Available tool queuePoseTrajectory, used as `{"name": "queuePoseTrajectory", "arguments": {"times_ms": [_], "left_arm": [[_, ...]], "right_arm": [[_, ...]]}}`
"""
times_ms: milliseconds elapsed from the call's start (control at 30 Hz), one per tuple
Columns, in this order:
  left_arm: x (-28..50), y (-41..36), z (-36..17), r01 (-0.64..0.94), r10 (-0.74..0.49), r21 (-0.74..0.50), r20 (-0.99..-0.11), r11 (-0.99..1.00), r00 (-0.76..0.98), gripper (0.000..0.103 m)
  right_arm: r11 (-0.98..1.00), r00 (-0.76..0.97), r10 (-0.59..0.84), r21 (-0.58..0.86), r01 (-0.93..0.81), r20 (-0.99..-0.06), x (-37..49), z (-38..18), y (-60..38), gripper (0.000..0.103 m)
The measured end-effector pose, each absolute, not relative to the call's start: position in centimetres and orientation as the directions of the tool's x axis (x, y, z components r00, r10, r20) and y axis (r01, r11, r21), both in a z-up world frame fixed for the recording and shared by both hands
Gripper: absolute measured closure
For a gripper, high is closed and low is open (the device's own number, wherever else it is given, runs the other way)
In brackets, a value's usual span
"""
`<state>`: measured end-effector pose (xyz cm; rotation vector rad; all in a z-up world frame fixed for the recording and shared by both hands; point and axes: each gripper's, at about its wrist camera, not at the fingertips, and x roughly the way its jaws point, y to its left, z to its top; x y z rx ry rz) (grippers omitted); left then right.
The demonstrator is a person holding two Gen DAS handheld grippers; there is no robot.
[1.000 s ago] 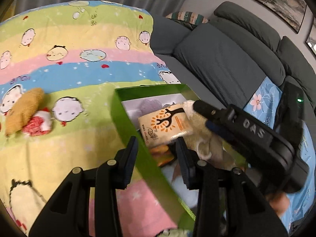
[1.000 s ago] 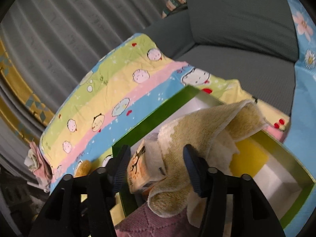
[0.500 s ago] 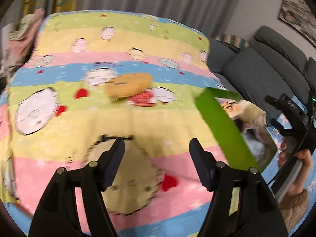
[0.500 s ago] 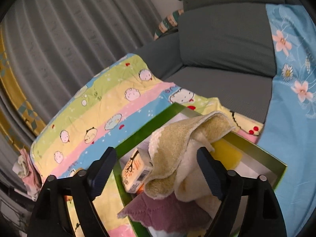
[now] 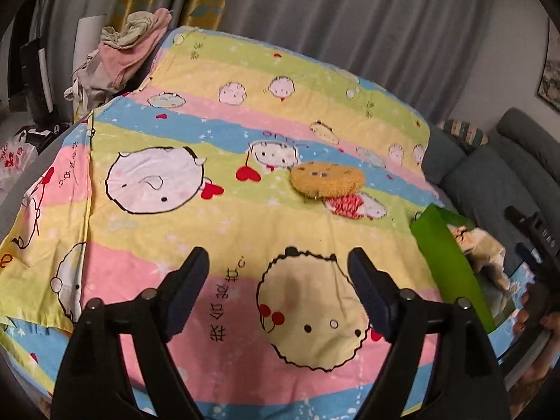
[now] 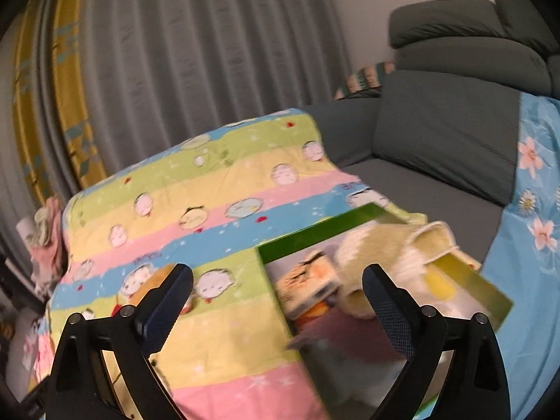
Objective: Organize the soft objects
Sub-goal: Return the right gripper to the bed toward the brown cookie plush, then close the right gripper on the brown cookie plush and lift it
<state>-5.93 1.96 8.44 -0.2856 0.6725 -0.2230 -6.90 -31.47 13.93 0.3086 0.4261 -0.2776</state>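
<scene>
1. Overall, the work surface is a striped cartoon-print blanket (image 5: 224,231) in green, yellow, pink and blue bands, printed with round animal faces and red hearts; it lies spread flat across the whole foreground.
2. Left gripper (image 5: 278,271): the black fingers are spread wide with nothing between them, positioned above a pale yellow cartoon face printed on the pink band.
3. Right gripper (image 6: 278,285): the fingers are likewise spread wide and carry nothing; they frame the near corner of the green rectangular cardboard box (image 6: 315,225).
4. The box sits at the right edge of the blanket, next to the sofa. It contains a cream-and-tan fluffy towel (image 6: 392,248) draped over its far side, an orange-and-white printed packet (image 6: 308,276) and a mauve cloth (image 6: 336,332). This view is blurred, so finer detail cannot be determined.
5. A round tan plush cookie (image 5: 327,178) lies on the blanket, well apart from the box, touching a small red-and-white soft item (image 5: 350,206) just beside it.
6. Room: grey pleated curtains (image 6: 196,63) with a yellow patterned panel cover the back wall; a dark grey fabric sofa (image 6: 448,140) stands at the right, partly covered by a light blue floral sheet (image 6: 535,182).
7. A pile of pink and grey crumpled clothes (image 5: 122,49) rests beyond the blanket's far left corner.
</scene>
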Motion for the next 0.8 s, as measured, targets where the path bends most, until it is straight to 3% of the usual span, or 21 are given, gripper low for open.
{"name": "queuePoseTrajectory", "arguments": {"times_ms": [200, 667, 800], "left_arm": [[-6.2, 4.2, 9.0, 0.007, -0.201, -0.339, -0.541, 0.941, 0.817, 0.015], [-4.4, 7.4, 7.9, -0.08, -0.17, -0.346, -0.636, 0.935, 0.753, 0.015], [-3.5, 8.4, 7.2, -0.099, -0.203, -0.378, -0.679, 0.921, 0.706, 0.015]], "right_arm": [[0.94, 0.876, -0.105, 0.24, 0.241, -0.471, -5.4, 13.0, -28.5, 0.005], [0.921, 0.767, 0.157, 0.374, 0.114, -0.622, 0.3, 8.8, -22.8, 0.005], [0.928, 0.73, 0.162, 0.354, 0.116, -0.664, 3.2, 8.2, -21.0, 0.005]]}}
